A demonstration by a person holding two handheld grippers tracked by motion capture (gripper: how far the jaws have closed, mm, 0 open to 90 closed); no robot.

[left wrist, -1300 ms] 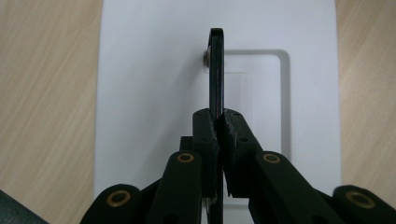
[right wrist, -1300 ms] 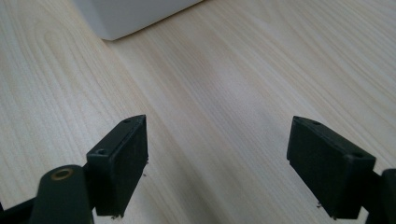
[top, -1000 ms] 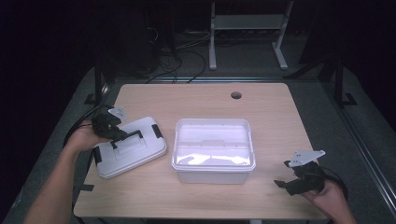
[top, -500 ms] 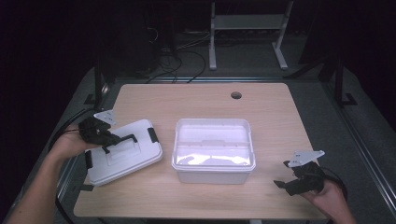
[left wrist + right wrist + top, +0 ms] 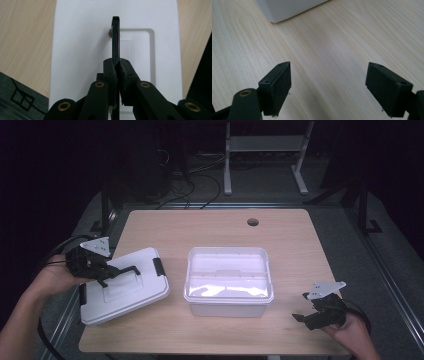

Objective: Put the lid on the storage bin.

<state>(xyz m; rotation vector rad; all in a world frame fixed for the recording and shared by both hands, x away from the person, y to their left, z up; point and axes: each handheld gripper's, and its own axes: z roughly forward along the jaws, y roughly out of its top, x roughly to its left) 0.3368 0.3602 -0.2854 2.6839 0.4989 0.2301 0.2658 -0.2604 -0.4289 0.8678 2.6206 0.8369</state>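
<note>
A white lid (image 5: 134,296) with a black handle (image 5: 126,270) and black end latches hangs tilted over the left part of the table (image 5: 200,227). My left gripper (image 5: 116,272) is shut on that handle. In the left gripper view the jaws of the left gripper (image 5: 117,65) pinch the thin black handle (image 5: 115,37) edge-on above the lid (image 5: 80,50). A clear open container (image 5: 227,251) stands at the table's middle. My right gripper (image 5: 300,306) rests open at the front right. In the right gripper view, the right gripper (image 5: 328,85) has bare wood between its pads.
A round cable hole (image 5: 252,222) sits near the table's far edge. A corner of the container (image 5: 287,7) shows ahead of the right gripper. Cables trail off the table's left side, and a metal stand (image 5: 262,150) is behind the table.
The left gripper has carried the lid by its handle up and to the left, toward the table's left edge. The right gripper has stayed where it was.
</note>
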